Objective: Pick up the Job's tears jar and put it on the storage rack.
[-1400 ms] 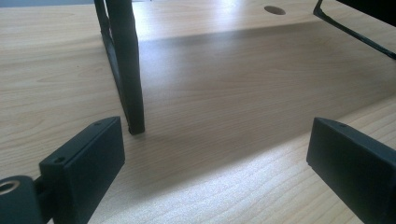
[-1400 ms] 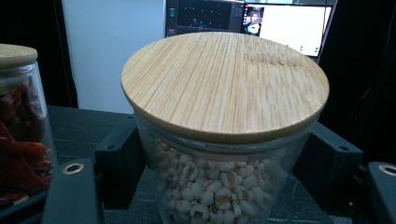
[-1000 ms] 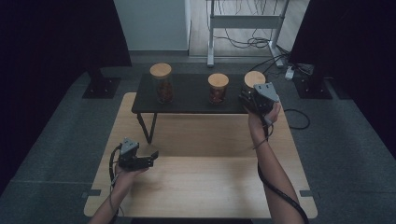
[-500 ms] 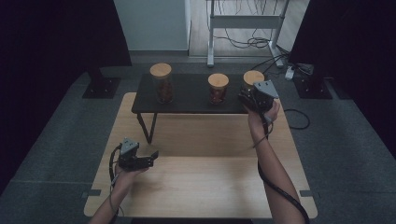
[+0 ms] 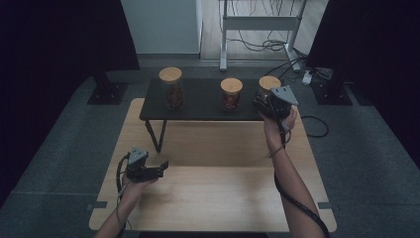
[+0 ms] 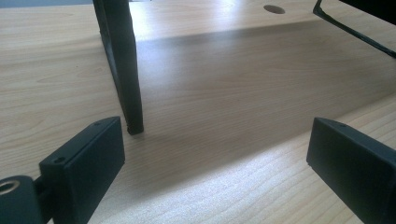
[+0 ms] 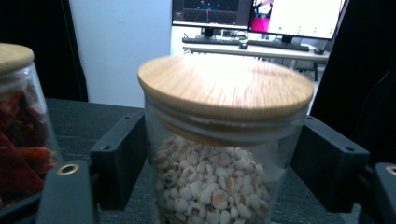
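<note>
The right gripper (image 7: 224,186) straddles the jar (image 7: 219,158) at the black shelf's (image 5: 198,101) right end: jaws flank the glass walls, contact uncertain. The jar stands upright, long axis vertical, wooden lid (image 7: 224,86) uppermost. The left gripper (image 5: 148,168), jaws spread and empty, rests well apart on the table (image 5: 213,198).

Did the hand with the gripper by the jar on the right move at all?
No. The right gripper sits at the same spot against the black shelf's right end, jaws either side of the white-bean jar, as in the earlier pictures.
</note>
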Action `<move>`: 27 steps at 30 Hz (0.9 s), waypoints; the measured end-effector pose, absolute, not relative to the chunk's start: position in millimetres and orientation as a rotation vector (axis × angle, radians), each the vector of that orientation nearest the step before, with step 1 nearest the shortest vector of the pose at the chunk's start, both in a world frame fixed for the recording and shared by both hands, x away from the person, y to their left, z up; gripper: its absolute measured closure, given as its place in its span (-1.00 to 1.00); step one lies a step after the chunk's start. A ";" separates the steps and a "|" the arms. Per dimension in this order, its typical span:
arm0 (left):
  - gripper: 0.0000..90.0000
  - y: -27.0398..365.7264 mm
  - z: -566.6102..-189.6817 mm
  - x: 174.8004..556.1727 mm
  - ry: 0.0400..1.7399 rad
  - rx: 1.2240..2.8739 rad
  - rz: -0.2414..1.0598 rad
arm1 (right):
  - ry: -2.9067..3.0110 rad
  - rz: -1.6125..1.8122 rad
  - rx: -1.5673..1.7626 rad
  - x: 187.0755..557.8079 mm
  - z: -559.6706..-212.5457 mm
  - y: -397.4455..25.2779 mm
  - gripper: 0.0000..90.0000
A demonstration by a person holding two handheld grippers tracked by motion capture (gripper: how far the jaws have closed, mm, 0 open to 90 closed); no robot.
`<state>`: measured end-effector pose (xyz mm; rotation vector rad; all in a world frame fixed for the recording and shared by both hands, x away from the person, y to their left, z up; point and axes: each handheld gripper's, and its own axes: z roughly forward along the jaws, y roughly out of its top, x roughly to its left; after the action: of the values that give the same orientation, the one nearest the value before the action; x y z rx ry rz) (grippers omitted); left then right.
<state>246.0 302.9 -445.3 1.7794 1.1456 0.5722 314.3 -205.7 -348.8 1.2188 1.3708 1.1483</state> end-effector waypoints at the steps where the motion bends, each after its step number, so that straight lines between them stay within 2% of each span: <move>1: -0.91 302.9 -445.3 246.0 1.146 1.779 0.572 | 1.368 1.145 1.217 313.4 -348.1 -204.5 -0.52; 27: -0.92 303.3 -443.3 243.2 1.156 1.751 0.551 | 1.328 1.140 1.203 292.6 -351.9 -194.8 -0.68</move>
<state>243.2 303.3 -443.3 1.7508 1.1563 0.5508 292.6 -194.8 -351.9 1.2029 1.3276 1.1402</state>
